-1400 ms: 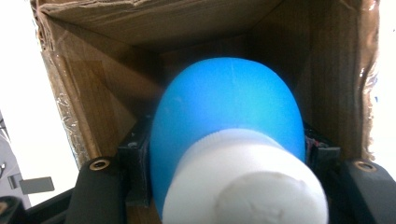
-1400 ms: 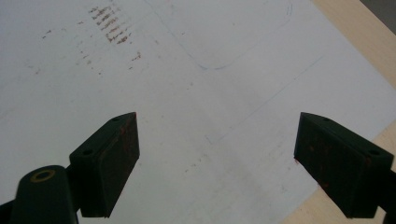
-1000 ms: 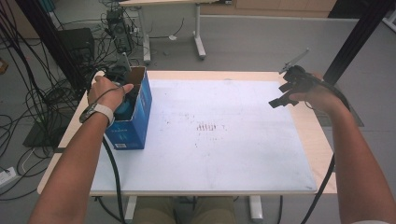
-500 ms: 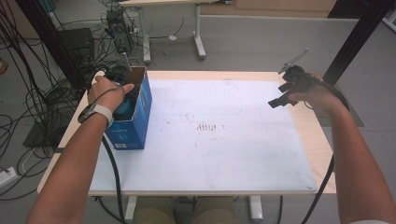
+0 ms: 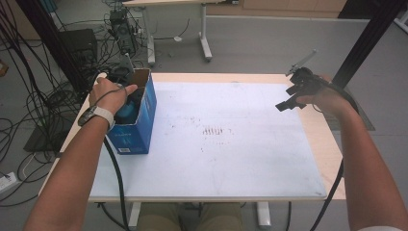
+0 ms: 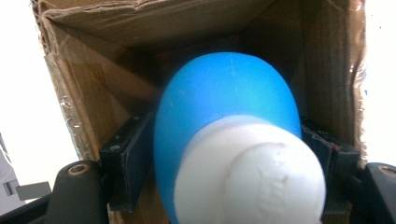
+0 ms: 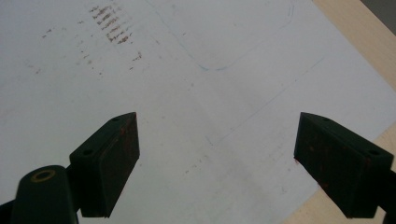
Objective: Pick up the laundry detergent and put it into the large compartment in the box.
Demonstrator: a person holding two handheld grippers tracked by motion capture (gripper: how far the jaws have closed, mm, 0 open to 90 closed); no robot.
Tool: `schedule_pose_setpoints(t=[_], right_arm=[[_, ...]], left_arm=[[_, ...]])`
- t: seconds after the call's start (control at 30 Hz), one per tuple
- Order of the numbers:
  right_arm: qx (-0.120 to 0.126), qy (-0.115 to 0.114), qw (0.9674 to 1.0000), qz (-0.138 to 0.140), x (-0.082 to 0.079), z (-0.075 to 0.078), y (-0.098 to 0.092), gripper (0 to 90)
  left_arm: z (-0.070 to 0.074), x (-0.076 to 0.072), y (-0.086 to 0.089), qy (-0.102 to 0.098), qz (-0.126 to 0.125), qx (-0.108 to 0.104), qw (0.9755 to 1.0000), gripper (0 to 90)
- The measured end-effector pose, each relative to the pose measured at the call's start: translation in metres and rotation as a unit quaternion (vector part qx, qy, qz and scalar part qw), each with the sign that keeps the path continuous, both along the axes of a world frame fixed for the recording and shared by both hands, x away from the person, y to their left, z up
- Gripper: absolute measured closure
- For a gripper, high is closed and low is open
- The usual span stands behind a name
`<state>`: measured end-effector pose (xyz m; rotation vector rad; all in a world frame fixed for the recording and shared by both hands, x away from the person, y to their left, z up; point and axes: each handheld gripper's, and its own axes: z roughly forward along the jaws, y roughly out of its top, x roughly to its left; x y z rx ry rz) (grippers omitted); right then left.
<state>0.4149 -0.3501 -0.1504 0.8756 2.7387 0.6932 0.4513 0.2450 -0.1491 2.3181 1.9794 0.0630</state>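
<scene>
Left gripper [image 6: 224, 154] inside box [image 5: 144, 115], jaws just eased wider around blue bottle [image 6: 229, 121]; release underway. Right gripper [image 7: 215, 158] wide open, empty, idle.

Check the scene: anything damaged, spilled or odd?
The open blue cardboard box has a crumpled, torn top rim with peeling clear tape. Brownish smudges mark the white table mat. Nothing is spilled.

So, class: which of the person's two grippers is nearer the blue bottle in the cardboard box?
Left. The left gripper reaches into the cardboard box, its jaws either side of the blue bottle. The right gripper hangs open above the table's far right side.
</scene>
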Motion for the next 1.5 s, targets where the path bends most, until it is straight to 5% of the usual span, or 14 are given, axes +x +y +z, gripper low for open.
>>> schedule_pose_setpoints(t=[0.77,1.17,1.5], right_arm=[[0.001,-0.009,1.0,0.002,-0.007,0.007,0.002,14.2],[0.002,-0.009,0.9999,0.004,-0.009,0.008,0.001,14.2],[0.0,-0.013,0.9999,-0.002,-0.013,0.012,-0.002,14.2]], left_arm=[[0.018,-0.003,0.004,-0.005,-0.002,-0.007,1.0,16.0],[0.026,-0.002,-0.002,0.004,-0.019,0.008,0.9998,8.2],[0.032,0.001,0.003,0.012,-0.034,-0.013,0.9993,5.1]])
